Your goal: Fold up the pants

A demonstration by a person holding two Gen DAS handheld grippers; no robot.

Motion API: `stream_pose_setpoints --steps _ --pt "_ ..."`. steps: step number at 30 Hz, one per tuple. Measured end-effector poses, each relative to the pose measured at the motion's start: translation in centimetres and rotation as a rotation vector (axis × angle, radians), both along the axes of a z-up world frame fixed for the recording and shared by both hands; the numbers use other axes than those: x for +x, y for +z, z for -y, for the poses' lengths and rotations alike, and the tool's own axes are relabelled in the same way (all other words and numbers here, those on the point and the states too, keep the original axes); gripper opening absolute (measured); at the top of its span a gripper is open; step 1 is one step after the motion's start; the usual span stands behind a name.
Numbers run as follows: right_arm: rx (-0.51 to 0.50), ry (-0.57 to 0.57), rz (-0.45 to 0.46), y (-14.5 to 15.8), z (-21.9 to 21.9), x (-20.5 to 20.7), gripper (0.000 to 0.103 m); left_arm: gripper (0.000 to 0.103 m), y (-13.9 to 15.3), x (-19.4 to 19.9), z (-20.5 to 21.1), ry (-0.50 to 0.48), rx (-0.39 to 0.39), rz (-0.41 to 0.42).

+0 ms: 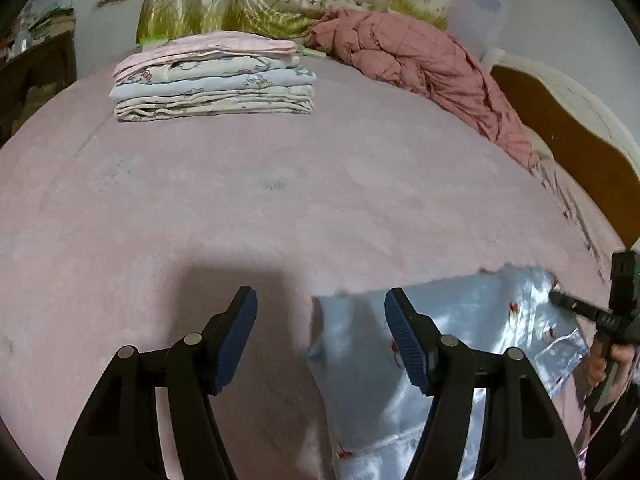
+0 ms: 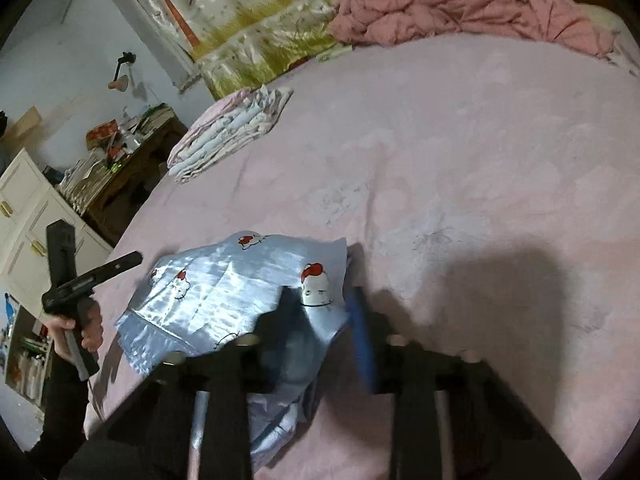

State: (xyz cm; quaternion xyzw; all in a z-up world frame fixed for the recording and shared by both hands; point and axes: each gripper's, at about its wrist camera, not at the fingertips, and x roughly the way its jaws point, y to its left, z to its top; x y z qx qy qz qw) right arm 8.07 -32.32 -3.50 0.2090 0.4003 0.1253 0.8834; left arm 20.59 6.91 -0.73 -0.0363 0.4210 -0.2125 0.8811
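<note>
The left gripper (image 1: pixel 320 336) stood wide open at the bottom centre of its own view, its blue-padded fingers (image 1: pixel 236 340) well apart and holding nothing. It hovered over the left edge of the pants (image 1: pixel 460 340), a shiny pale-blue satin garment printed with small red-bowed cartoon figures, lying at the lower right of that frame on the pink bedspread (image 1: pixel 280 200).

In the right wrist view, the right gripper (image 2: pixel 324 320) sat at the bottom centre, blurred. The near corner of the pants (image 2: pixel 224 292) ran between its fingers, one dark and one blue-padded (image 2: pixel 362 340), and the cloth looked bunched there, so it seemed to have hold of the fabric; the blur left how tightly it had closed unclear. The rest of the garment spread toward the centre left of that frame, already doubled into a compact shape.

Farther out, a stack of folded clothes (image 1: pixel 212 76) rested at the upper left of the left view, with a crumpled pink quilt (image 1: pixel 420 64) at the upper right and a tree-patterned curtain (image 1: pixel 260 0) along the top.

By my reading, a fold was mid-way: the right gripper was drawing one end over. The next move probably called for the left gripper to lower, pinch the free left edge, and keep the slippery satin from sliding while the fold was laid flat.
</note>
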Motion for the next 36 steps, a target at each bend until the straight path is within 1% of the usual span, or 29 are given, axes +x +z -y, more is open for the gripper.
stream_pose_setpoints --steps 1,2,4,6,8,10,12,13,15,19,21,22,25,27,28,29,30,31,33,34,36 --pt "-0.006 0.017 -0.004 -0.2 -0.2 0.3 0.007 0.068 -0.1 0.3 -0.3 -0.002 -0.020 -0.012" --pt "-0.023 0.024 -0.002 -0.2 -0.5 0.6 0.007 0.070 -0.3 0.5 -0.6 -0.008 -0.043 -0.036" --pt "-0.073 0.022 0.006 -0.1 -1.0 1.3 0.005 0.070 -1.0 0.8 -0.7 -0.025 -0.081 -0.078" --pt "-0.116 0.006 0.011 -0.2 -1.1 1.7 0.005 0.070 -1.6 0.9 -0.2 -0.046 -0.086 -0.101" --pt "-0.170 -0.012 0.032 0.0 -1.3 2.4 0.005 0.069 -2.2 0.5 0.4 -0.074 -0.088 -0.102" --pt "-0.181 -0.007 0.053 0.3 -1.5 3.0 0.005 0.067 -2.6 0.3 1.0 -0.097 -0.092 -0.109" --pt "-0.181 -0.005 0.072 0.7 -1.5 3.4 0.005 0.036 -3.0 0.0 1.4 -0.105 -0.077 -0.096" --pt "-0.192 -0.002 0.080 0.9 -1.7 3.6 0.005 0.003 -3.0 -0.2 1.6 -0.090 -0.042 -0.076" --pt "-0.216 -0.001 0.096 1.3 -1.9 3.7 0.005 0.001 -2.5 -0.6 1.4 -0.040 0.005 -0.019" --pt "-0.240 0.003 0.160 2.3 -2.2 3.1 0.005 0.001 -1.1 -1.3 0.8 -0.007 -0.014 0.042" --pt "-0.265 0.002 0.182 2.7 -2.5 2.9 0.005 0.001 -0.6 -1.6 0.9 -0.007 0.011 0.063" --pt "-0.289 -0.004 0.183 2.8 -2.8 3.0 0.005 0.001 -0.5 -1.6 1.1 0.000 0.030 0.073" --pt "-0.299 -0.006 0.171 2.4 -3.0 3.4 0.005 0.001 -1.0 -1.5 1.6 0.006 0.102 0.088" --pt "-0.319 0.005 0.138 1.3 -3.4 4.1 0.005 0.002 -1.7 -1.2 1.8 0.007 0.130 0.072" --pt "-0.319 0.013 0.123 0.9 -3.4 4.4 0.005 0.005 -2.0 -1.2 1.8 0.009 0.138 0.067" --pt "-0.323 0.005 0.107 0.6 -3.4 4.6 0.005 0.005 -2.1 -1.4 1.6 0.020 0.151 0.072" --pt "-0.326 -0.019 0.109 0.6 -3.1 4.4 0.005 0.005 -2.0 -1.6 1.4 0.028 0.154 0.082" --pt "-0.320 -0.038 0.119 0.9 -2.8 4.1 0.006 0.009 -1.9 -2.0 1.2 0.033 0.152 0.091" --pt "-0.309 -0.065 0.142 1.5 -2.3 3.5 0.006 0.010 -1.3 -2.9 0.5 0.051 0.145 0.114" --pt "-0.325 -0.087 0.151 1.9 -2.0 2.9 0.006 0.010 -1.0 -3.4 0.3 0.060 0.144 0.126" --pt "-0.343 -0.097 0.162 2.4 -1.9 2.0 0.006 0.010 0.0 -4.8 0.0 0.068 0.142 0.171"
